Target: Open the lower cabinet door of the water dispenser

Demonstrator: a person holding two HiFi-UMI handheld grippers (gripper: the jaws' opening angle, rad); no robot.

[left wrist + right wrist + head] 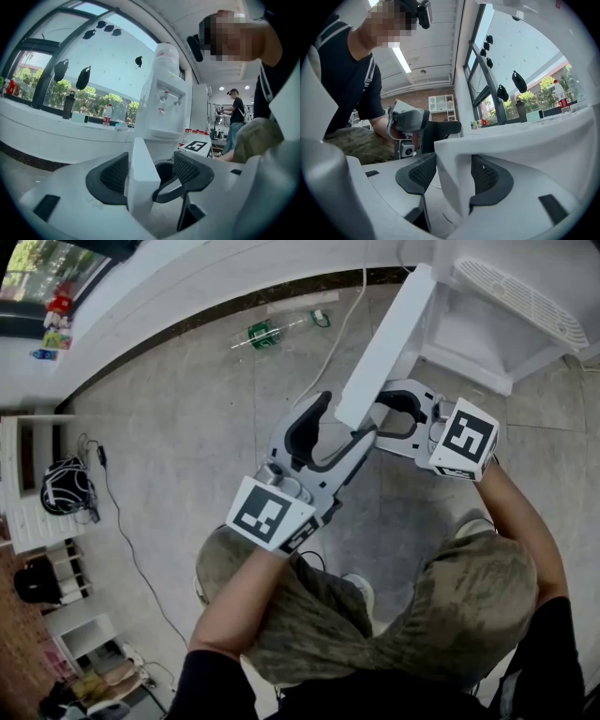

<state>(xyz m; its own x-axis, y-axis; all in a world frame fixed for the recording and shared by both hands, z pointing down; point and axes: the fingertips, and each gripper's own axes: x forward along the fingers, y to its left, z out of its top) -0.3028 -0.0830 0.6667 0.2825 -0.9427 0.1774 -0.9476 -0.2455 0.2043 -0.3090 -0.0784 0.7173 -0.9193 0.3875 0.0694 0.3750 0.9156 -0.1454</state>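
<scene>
Beneath you lies a grey tiled floor [178, 418], and a dark skirting strip [159, 345] runs where it meets the white window ledge [234, 273]. A white cable [339, 338] trails over the tiles, and a scrap of green and clear litter [264, 334] lies near the skirting. On your left stands a white shelf unit [23, 460], with a thin black cord [127, 540] snaking past it. Tall dark-framed windows [112, 61] show green trees outside; black shapes [83, 77] hang on the glass, and bottles [108, 115] stand on the ledge. A strip light [401, 58] crosses the ceiling. White cubby shelves [440, 103] stand against a brick wall [417, 101].
</scene>
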